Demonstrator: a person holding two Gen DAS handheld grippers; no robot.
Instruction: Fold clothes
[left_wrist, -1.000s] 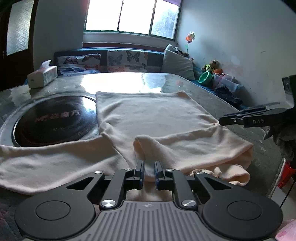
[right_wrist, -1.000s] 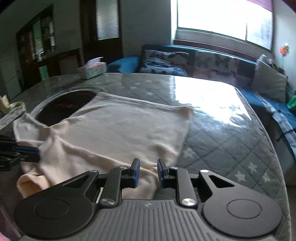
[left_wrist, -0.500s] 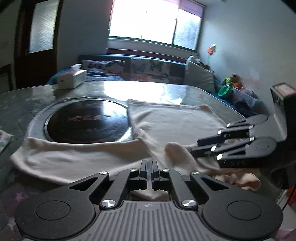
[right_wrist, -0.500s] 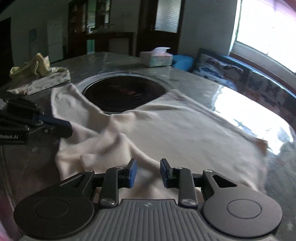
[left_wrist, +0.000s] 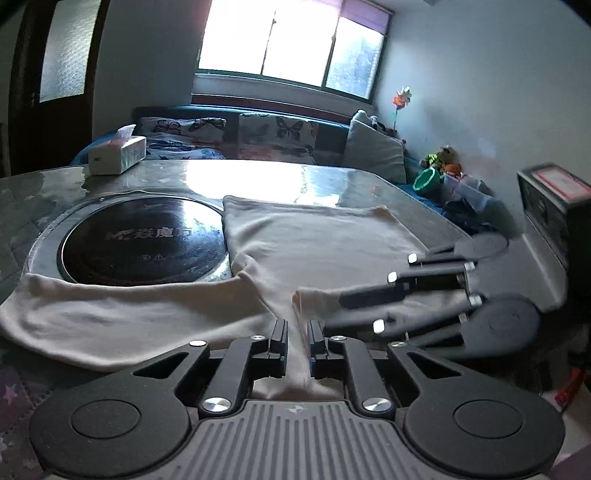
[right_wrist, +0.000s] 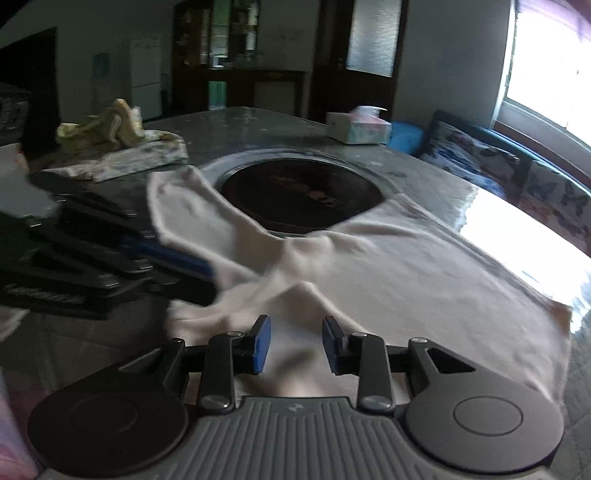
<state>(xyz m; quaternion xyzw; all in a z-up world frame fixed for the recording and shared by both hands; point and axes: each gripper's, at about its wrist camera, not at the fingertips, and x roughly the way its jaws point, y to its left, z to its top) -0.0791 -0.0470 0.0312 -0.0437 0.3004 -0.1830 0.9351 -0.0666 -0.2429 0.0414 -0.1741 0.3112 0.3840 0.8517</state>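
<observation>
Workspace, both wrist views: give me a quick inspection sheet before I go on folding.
Surface: grey table, round dark hob set in it.
Job's things: cream garment spread flat, one sleeve across the hob's near edge.
Clutter: tissue box; crumpled cloths.
Grippers: left tongs slightly open, fabric between them; right tongs open over fabric.
Cables: nothing seen.
Surroundings: sofa, window.

Each handheld tool has a grey ribbed housing flanked by two round black discs, with black linkage arms pinned by silver screws. The left gripper (left_wrist: 294, 334) ends in dark pads; the right gripper (right_wrist: 295, 334) carries blue pads (its twin's look blue too, seen from the right wrist, though blurred).
</observation>
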